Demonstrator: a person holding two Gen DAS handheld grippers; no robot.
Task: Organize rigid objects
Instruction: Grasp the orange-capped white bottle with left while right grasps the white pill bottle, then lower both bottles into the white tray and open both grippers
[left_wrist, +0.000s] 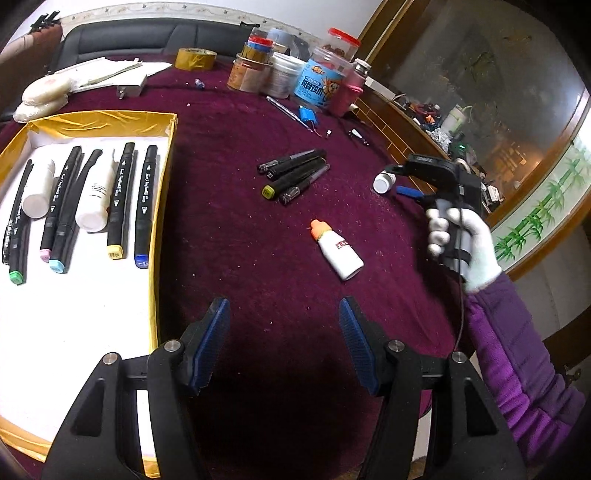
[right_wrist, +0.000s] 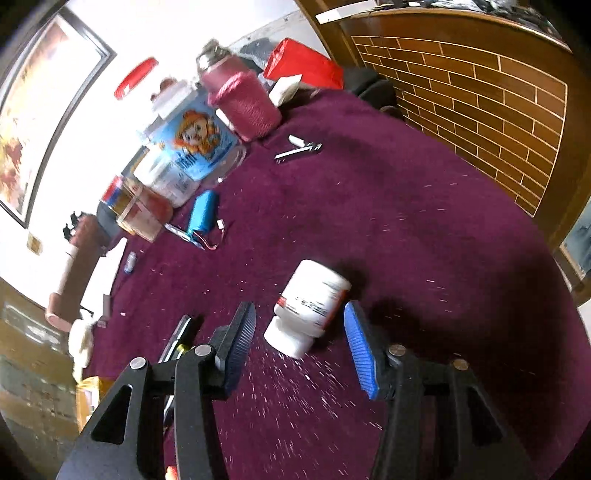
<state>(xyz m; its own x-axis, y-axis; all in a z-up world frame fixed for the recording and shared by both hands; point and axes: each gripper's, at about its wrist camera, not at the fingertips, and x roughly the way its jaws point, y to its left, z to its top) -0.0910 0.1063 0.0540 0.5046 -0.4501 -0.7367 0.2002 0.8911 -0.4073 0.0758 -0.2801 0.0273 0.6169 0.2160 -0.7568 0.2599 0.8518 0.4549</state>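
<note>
Two open pads of my right hand-held gripper (right_wrist: 299, 341) sit beside the white bottle (right_wrist: 310, 306) at twelve o'clock, so I should squeeze its middle gently.

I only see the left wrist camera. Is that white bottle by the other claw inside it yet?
Observer: Yes. The bottle lies on its side between the right claw's open fingers, and one pad is plainly off it.
Operator: Has it got a label?
Observer: A white one with a red band, facing up.
Operator: What's behind the pink jar?
Observer: A red bag.
</note>
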